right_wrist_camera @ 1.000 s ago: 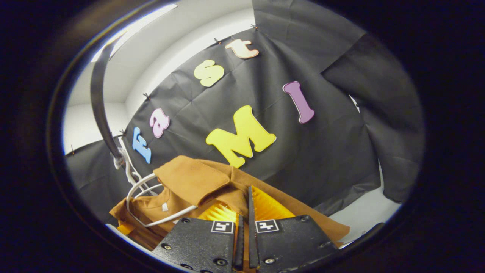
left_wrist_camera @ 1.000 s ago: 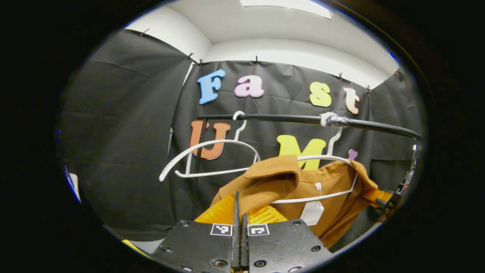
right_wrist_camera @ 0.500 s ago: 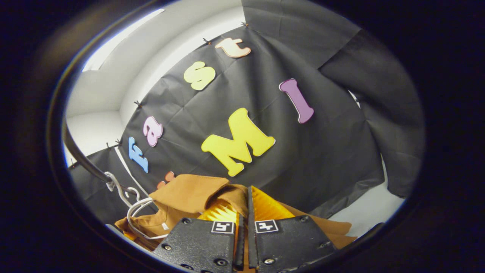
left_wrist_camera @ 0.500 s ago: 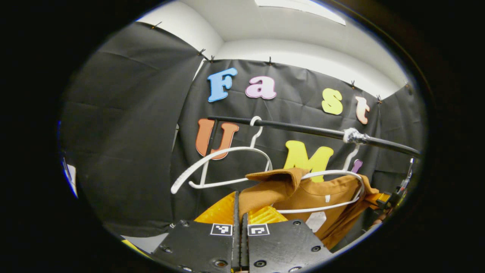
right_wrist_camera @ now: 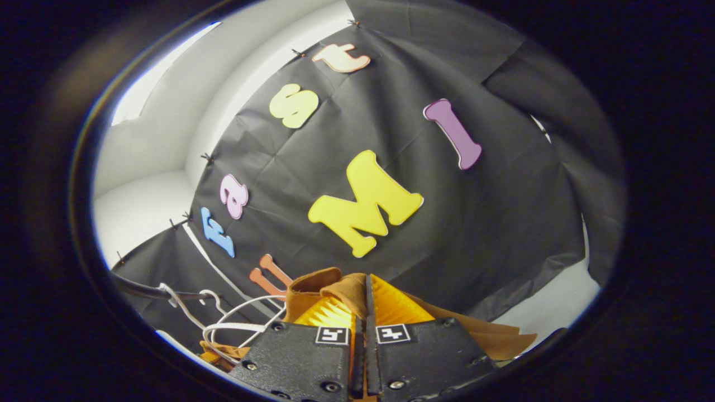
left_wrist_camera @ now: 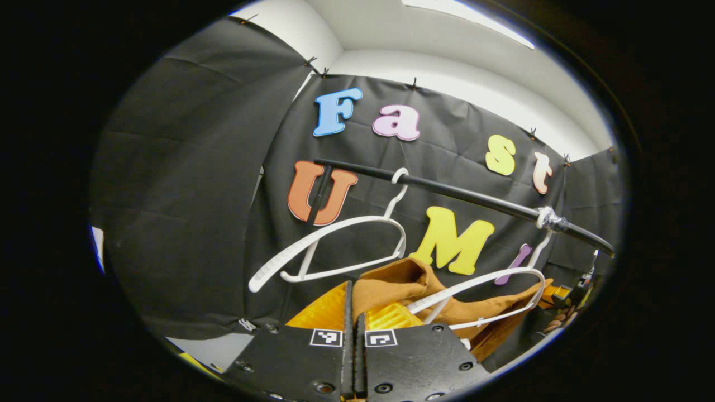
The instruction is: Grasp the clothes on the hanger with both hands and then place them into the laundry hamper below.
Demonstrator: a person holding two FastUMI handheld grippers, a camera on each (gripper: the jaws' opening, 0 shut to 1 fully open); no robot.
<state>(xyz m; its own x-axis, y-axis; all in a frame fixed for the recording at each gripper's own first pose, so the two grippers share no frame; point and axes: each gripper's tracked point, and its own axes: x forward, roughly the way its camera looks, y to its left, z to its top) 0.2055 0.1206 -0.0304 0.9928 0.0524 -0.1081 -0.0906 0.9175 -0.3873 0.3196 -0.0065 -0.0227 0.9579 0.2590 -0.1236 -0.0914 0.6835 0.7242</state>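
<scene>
Both the left tongs [left_wrist_camera: 353, 304] and the right tongs [right_wrist_camera: 362, 301] pinch folds of the brown garment [left_wrist_camera: 391, 285], which sags below the black rail [left_wrist_camera: 458, 192], partly off its white hanger [left_wrist_camera: 486, 279], beside an empty hanger [left_wrist_camera: 335, 245].

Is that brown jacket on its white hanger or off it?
Mostly off: the brown jacket hangs below the white hanger, whose bare arm shows above it.
</scene>
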